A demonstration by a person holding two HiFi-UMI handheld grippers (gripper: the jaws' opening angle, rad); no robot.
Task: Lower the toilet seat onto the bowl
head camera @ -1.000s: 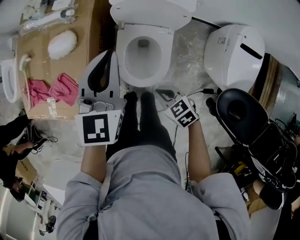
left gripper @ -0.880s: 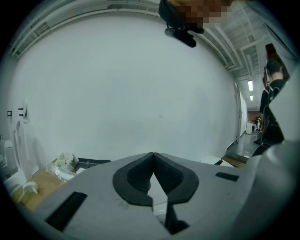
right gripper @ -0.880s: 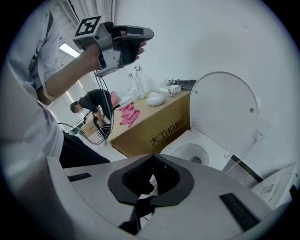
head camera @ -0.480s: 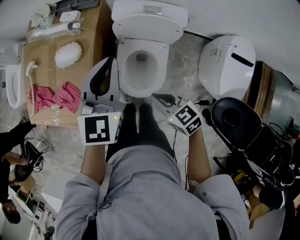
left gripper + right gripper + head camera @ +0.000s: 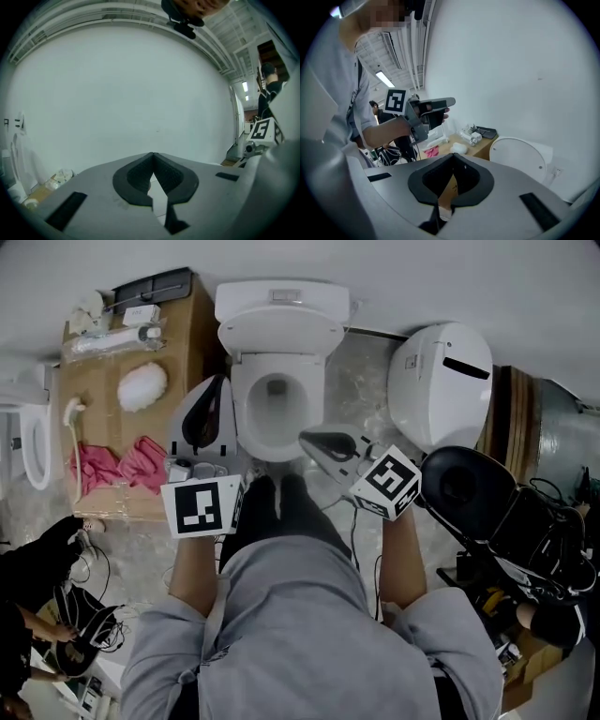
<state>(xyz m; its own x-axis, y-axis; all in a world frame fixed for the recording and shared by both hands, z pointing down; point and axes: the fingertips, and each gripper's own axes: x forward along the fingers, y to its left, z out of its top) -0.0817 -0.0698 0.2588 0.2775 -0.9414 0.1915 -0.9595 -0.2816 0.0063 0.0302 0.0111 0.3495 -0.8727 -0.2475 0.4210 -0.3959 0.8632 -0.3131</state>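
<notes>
We're going left to right. A box (image 5: 94,418) with cloths (image 5: 117,470) is sitting far left, not in play. The left gripper (image 5: 219,381) is hovering just beside the bowl (image 5: 317,395) on its left. Its claw is pinched closed and carrying nothing, and it's aiming at the bare wall. The bowl is lying open in the middle. We're reading its ring as bare rim, though we're not sure of that. The seat (image 5: 499,159), as we're judging it, is standing upright with the lid against the tank (image 5: 281,298), and we're not able to split the two apart. The right gripper (image 5: 305,439) is hanging over the bowl's front right, claw closed and empty, touching nothing. So we're calling the lowering not begun: reaching the upright seat, catching its edge and easing it down are all remaining.
</notes>
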